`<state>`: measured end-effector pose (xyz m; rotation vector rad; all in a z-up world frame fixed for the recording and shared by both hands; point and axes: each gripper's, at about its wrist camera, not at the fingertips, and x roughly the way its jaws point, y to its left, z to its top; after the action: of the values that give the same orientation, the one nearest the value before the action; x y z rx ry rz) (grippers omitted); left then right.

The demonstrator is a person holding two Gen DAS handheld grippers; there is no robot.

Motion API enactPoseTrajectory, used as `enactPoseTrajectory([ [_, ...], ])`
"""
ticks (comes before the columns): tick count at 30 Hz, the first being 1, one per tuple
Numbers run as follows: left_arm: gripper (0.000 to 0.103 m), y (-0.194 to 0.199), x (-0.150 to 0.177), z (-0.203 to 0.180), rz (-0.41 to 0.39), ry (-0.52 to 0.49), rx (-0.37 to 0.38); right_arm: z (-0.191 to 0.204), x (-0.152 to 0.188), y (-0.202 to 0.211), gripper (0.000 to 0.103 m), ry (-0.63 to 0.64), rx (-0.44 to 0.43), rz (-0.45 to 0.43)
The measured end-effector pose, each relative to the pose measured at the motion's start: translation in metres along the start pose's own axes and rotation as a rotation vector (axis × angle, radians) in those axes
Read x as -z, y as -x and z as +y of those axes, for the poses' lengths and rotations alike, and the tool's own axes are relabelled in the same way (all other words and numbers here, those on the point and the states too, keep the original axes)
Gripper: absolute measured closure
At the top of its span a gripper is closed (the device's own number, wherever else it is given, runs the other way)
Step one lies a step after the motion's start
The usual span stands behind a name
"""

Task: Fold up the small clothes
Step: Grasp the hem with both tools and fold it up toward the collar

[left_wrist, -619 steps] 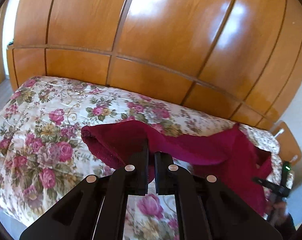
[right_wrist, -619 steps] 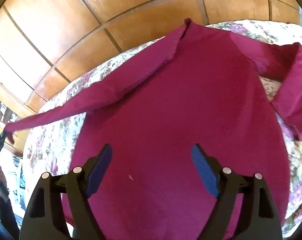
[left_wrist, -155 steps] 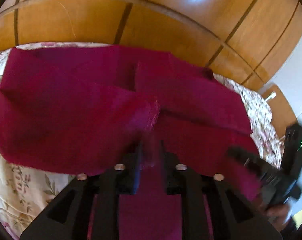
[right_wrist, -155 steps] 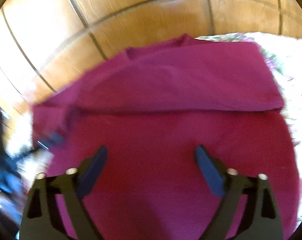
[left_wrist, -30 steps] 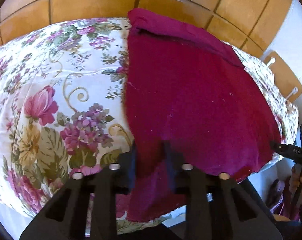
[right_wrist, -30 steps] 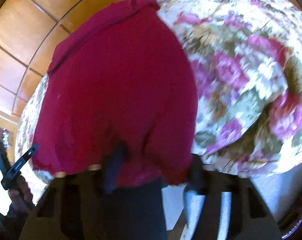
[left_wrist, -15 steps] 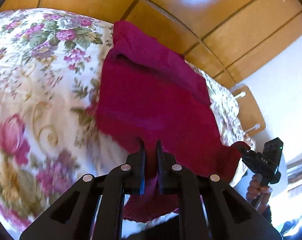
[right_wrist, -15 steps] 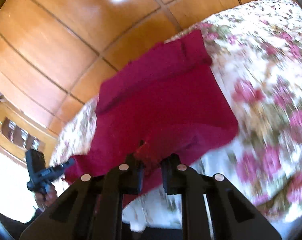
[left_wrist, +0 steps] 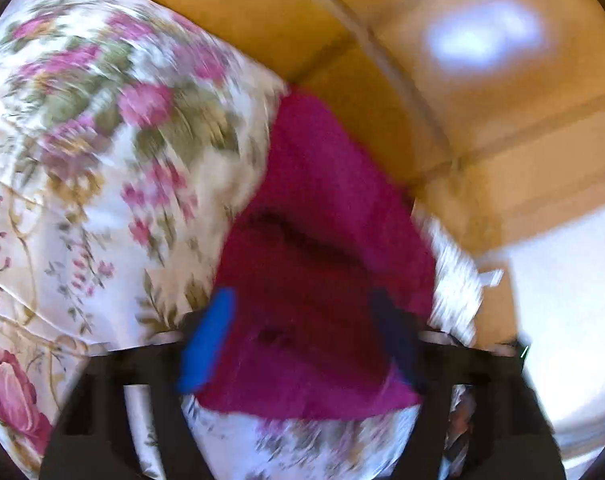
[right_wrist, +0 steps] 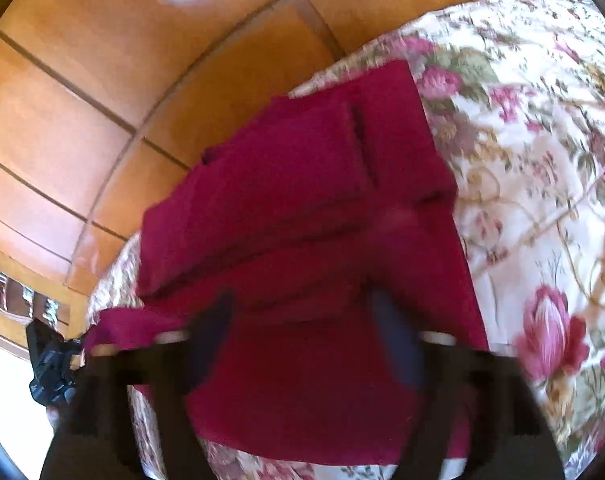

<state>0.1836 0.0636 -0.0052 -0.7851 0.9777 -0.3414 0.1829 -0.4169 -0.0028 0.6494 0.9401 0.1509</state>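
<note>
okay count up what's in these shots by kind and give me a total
Folded crimson garment: 1
Floral bedspread: 1
Wooden panelled wall: 1
Grippers, left gripper and right gripper, both open: 2
Total: 5

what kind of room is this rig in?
Likely a bedroom: a bed with a floral quilt, glossy wooden wardrobe panels behind it, and a folded crimson garment lying on the quilt.

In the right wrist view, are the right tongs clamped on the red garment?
No: the right tongs stand wide open, having just opened, with the red garment lying folded on the floral bedspread beneath them.
</note>
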Motion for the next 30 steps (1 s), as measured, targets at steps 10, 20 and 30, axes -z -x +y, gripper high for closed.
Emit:
enactPoseTrajectory([
  [10,0.026,0.025,0.043,0.02,0.0,-0.291,-0.079,-0.037,0.041,0.051,0.009,-0.003,0.038,-0.094],
  [20,0.088,-0.029,0.069,0.024,0.073,-0.296,-0.149,-0.066,0.063,0.029,0.071,-0.054,0.101,-0.073],
  [30,0.093,0.029,0.099,0.011,0.026,-0.343,-0.103,-0.045,0.077,0.064,0.081,0.013,0.013,-0.048],
])
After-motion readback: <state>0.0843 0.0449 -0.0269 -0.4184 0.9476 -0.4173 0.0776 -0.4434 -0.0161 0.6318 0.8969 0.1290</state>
